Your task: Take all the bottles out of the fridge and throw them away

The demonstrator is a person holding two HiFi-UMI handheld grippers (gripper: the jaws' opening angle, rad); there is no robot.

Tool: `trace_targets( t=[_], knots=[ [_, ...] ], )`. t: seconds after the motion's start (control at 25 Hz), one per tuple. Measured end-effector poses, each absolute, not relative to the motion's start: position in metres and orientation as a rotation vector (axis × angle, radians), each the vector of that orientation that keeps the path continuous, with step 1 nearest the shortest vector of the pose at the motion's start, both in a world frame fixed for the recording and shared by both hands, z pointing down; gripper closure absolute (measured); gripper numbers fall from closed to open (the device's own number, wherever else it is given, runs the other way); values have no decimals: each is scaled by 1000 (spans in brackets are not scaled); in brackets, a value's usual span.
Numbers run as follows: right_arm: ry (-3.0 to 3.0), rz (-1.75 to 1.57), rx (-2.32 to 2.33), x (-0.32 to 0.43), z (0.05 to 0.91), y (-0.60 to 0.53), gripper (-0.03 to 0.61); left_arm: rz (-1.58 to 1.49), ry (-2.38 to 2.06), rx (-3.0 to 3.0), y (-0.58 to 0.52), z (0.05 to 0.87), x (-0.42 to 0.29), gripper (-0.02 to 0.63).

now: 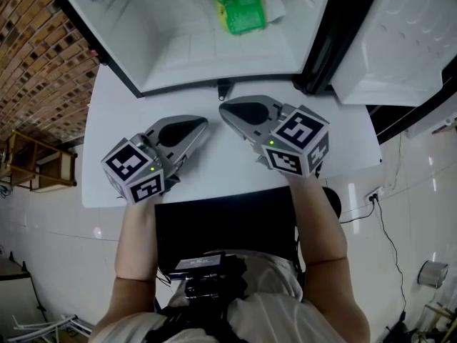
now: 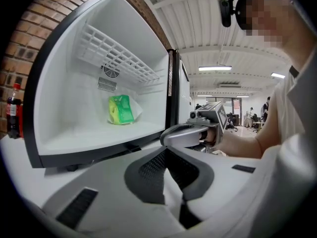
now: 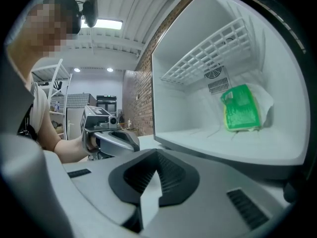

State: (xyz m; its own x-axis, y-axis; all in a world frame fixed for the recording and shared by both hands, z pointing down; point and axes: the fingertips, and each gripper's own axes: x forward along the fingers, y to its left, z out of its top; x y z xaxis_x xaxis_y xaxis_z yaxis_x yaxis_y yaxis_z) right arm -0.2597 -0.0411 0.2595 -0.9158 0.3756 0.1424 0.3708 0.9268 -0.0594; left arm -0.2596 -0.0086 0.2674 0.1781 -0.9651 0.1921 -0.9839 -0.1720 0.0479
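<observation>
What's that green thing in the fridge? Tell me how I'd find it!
Start at the open white fridge standing on the white table. Look inside, below the wire shelf, to the back of the compartment floor. There stands a bright green packet with white wrapping behind it, the only coloured thing in that all-white inside.

— What colours are you getting on your screens?
— I see the fridge [image 1: 178, 41] white inside, with a black frame; the packet [image 1: 241, 7] in it is bright green with yellowish print; the worktop [image 1: 221, 166] is white too.
— And the tools?
— My left gripper [image 1: 202, 125] and right gripper [image 1: 223, 106] are grey, with black ribbed pads [image 2: 156, 170]; each cube [image 1: 134, 168] carries black-and-white squares and a small green light; the brick wall [image 1: 36, 63] is red-brown; the bottle [image 2: 14, 110] is dark, with red cap and label.
</observation>
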Motion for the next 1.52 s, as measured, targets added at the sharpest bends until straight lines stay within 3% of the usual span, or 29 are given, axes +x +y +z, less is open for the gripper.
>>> trace_targets(
  t=[1.52],
  knots=[
    [-2930,49,-576,-258,260,-40,574,170,-1924,2278,-8,266,-260,600]
  ],
)
